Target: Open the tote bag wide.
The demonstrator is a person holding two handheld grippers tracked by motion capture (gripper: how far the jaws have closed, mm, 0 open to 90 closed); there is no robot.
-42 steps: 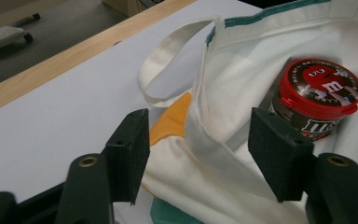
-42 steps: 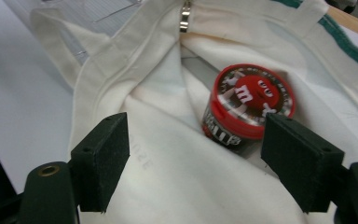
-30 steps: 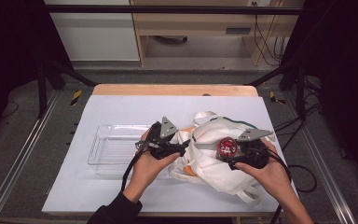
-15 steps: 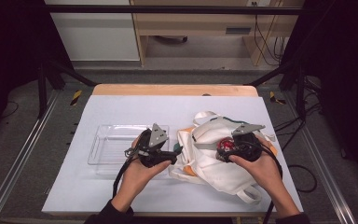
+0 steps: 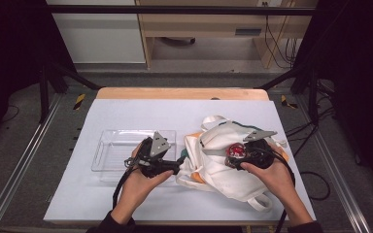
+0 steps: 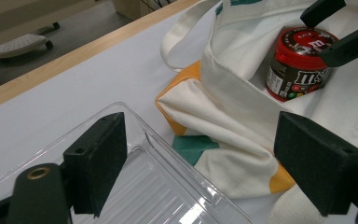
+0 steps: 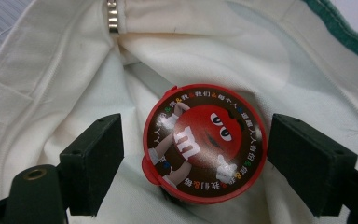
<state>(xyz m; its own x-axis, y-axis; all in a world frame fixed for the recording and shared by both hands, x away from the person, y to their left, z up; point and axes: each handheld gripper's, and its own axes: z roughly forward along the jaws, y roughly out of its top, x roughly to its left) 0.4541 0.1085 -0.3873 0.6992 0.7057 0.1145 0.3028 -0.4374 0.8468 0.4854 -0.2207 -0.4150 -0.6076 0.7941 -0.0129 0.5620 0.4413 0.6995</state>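
The right gripper [image 7: 193, 163] hangs over the candy jar [image 7: 204, 142], its jaws wide on either side of the red lid with a gap on each side, gripping nothing. The jar sits in the open mouth of the white tote bag [image 5: 223, 160], right of the middle of the table [image 5: 141, 111].

The left gripper [image 6: 200, 172] is also wide and empty, just left of the bag, above the near right corner of the clear plastic tray [image 5: 111, 148].

My worry is the round lid: if the jaws close off-centre, the jar could squirt sideways, deeper into the loose cloth. A fold might also get pinched along with it, dragging the bag.

The left gripper view shows the jar's brown side and its tilt; the right gripper view gives the lid flat on. The high view alone shows both hands and the tray's place.
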